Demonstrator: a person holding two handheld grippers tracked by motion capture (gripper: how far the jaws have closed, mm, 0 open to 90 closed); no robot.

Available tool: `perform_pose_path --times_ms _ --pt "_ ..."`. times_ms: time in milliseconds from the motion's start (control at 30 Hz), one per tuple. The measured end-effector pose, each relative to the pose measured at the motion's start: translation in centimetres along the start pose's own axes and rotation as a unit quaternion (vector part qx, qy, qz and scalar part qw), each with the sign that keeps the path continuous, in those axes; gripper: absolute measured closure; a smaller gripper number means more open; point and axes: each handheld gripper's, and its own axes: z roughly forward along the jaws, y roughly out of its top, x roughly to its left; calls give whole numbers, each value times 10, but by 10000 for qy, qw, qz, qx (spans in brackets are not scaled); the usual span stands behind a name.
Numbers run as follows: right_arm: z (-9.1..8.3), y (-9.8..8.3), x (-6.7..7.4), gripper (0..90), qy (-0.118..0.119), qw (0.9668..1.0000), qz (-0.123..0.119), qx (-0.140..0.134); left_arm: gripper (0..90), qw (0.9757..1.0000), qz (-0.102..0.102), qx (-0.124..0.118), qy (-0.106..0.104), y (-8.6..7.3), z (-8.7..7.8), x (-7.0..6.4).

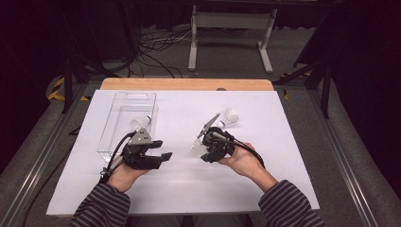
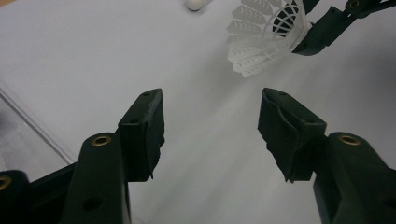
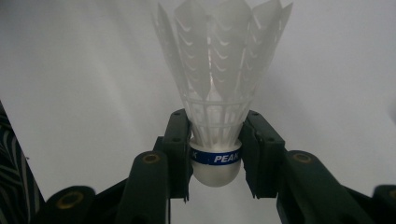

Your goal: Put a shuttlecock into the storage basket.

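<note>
My right gripper (image 3: 215, 154) is shut on a white shuttlecock (image 3: 217, 93). Its pads press the cork base at the blue band, and the skirt points away from the camera. In the high view this right gripper (image 1: 203, 150) sits mid-table with the shuttlecock (image 1: 197, 147) sticking out to its left. My left gripper (image 1: 163, 149) lies left of it, jaws pointing right, open and with nothing between them. The left gripper (image 2: 212, 126) looks across bare white table toward the held shuttlecock (image 2: 261, 42).
A clear plastic box (image 1: 127, 101) stands at the back left with a shuttlecock (image 1: 140, 124) in its near end. Another shuttlecock (image 1: 230, 118) lies on the white table sheet (image 1: 265, 156) behind the right gripper. The wooden table edge (image 1: 187, 84) runs along the back.
</note>
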Motion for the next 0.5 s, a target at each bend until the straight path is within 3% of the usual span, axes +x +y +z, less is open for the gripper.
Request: perform_pose_path --times_ms 500 --pt "2 3 2 659 35 10000 -50 8 476 9997 111 115 -172 6 6 -3"
